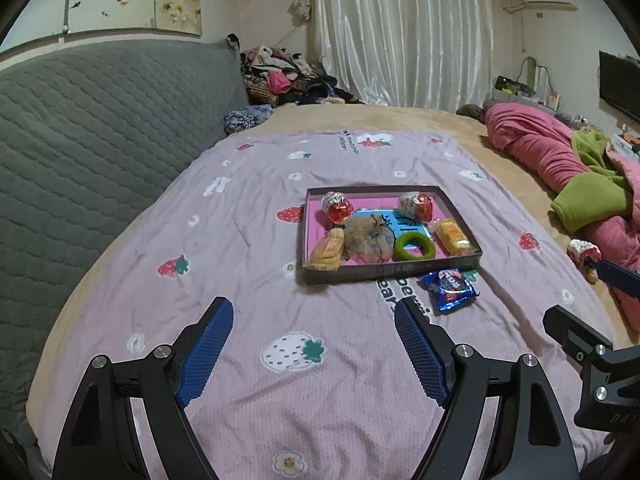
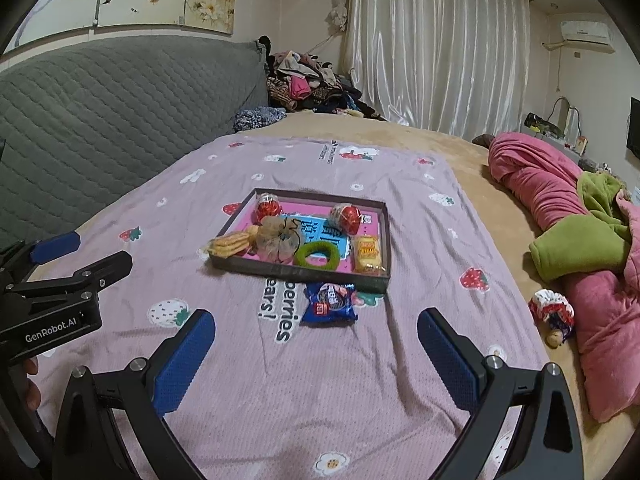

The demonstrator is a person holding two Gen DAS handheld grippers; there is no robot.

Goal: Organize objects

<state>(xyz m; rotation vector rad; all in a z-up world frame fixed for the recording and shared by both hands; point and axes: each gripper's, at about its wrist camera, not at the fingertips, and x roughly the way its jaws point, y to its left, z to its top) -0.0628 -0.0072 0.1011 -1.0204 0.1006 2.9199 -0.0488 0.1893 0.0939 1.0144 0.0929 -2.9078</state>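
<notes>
My right claw (image 2: 316, 364) gapes empty; just ahead, the crinkly blue foil snack packet (image 2: 329, 303) looks light, slippery: pinch its sides

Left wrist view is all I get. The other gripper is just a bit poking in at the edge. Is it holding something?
Observer: No. The right wrist view shows the right gripper open, with nothing pinched between its blue pads.
Operator: What's the red-and-white thing half hidden behind it?
Observer: A wrapped snack. It lies loose on the bed beside the pink quilt, clear of the gripper.
Operator: Anything else there?
Observer: A small brownish bit lies right beside the snack. I cannot tell what it is.
</notes>
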